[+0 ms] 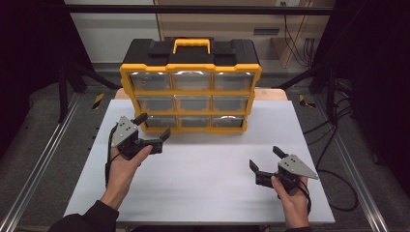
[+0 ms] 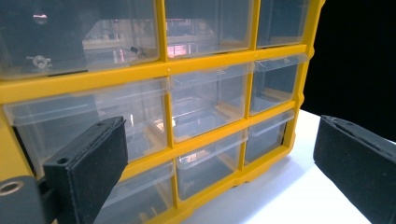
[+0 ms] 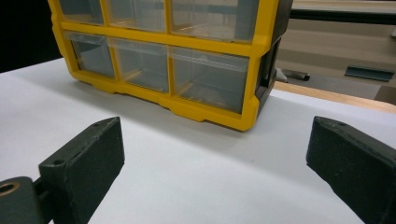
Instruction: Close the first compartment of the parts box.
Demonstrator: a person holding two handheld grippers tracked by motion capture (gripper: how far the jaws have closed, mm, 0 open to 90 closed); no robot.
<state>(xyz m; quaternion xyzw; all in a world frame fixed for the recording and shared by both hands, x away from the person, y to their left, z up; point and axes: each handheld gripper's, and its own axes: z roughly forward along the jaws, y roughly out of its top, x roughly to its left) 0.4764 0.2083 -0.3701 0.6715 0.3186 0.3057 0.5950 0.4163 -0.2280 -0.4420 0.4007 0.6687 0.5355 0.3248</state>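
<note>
White board covers the table [image 1: 203,179], with dark floor and metal rails around it and a pale wall behind. At the board's far edge stands a yellow-framed organizer [image 1: 190,92] with a black top and a yellow carry handle [image 1: 192,46]; its front shows three rows of three clear drawers, all pushed in.

Closest to the organizer is the left gripper [image 1: 154,126], held in the person's left hand [image 1: 124,164]. It sits just in front of the organizer's lower left corner, its jaws spread wide with nothing between them, one jaw tip near the bottom-left drawer [image 1: 161,121]; whether it touches the frame cannot be told. In the left gripper view the same black jaws stand far apart, and the drawer grid rises close behind them.

Well apart from the organizer, toward the near right part of the board, the right gripper [image 1: 264,158] rests in the person's right hand [image 1: 292,198]. Its jaws also stand wide apart and empty, pointing toward the organizer's right end.
</note>
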